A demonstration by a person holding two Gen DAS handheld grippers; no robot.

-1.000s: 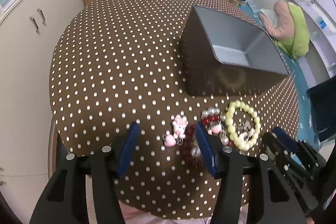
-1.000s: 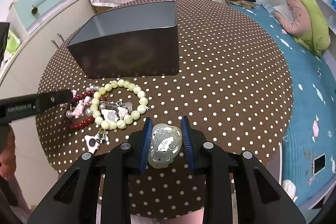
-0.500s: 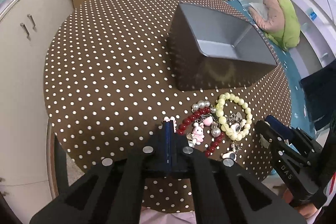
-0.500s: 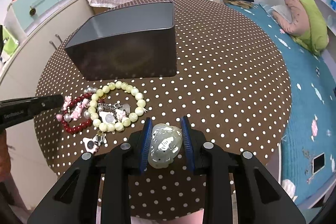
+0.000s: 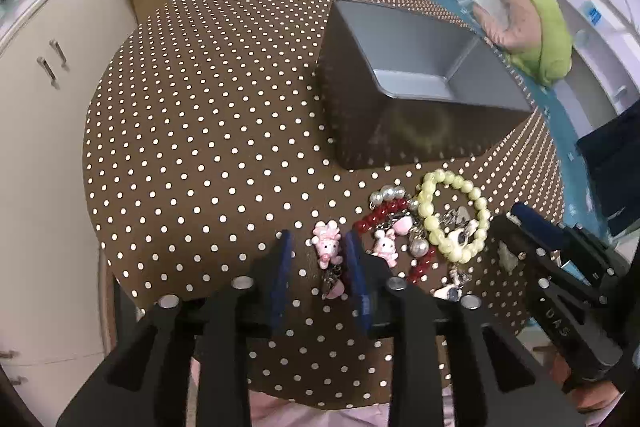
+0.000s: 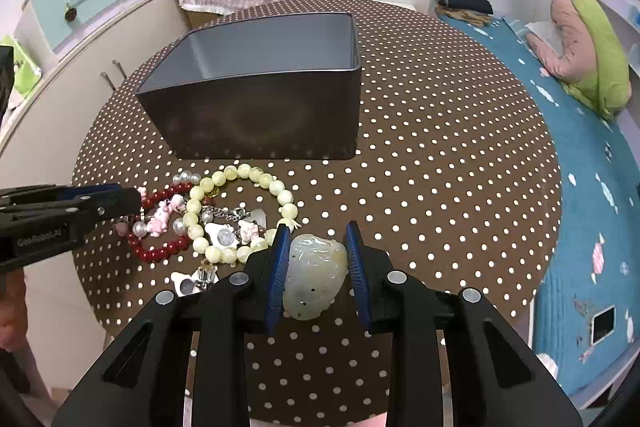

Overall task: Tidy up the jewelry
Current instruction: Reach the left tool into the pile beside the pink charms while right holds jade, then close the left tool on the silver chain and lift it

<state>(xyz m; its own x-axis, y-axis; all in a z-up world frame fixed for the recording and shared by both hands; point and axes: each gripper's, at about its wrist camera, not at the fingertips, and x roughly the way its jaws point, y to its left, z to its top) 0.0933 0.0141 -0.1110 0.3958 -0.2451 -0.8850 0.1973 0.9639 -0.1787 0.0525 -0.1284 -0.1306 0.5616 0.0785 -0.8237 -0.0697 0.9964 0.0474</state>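
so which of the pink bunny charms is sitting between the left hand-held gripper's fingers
The pink bunny charm lying apart, left of the red bead bracelet. The other bunny charm lies outside the fingers, amid the bracelet pile.

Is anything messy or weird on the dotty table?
Yes. The jewelry lies in a tangled heap in front of the grey box: the yellow bead bracelet overlaps the red bead bracelet and charm chains. Nothing looks broken.
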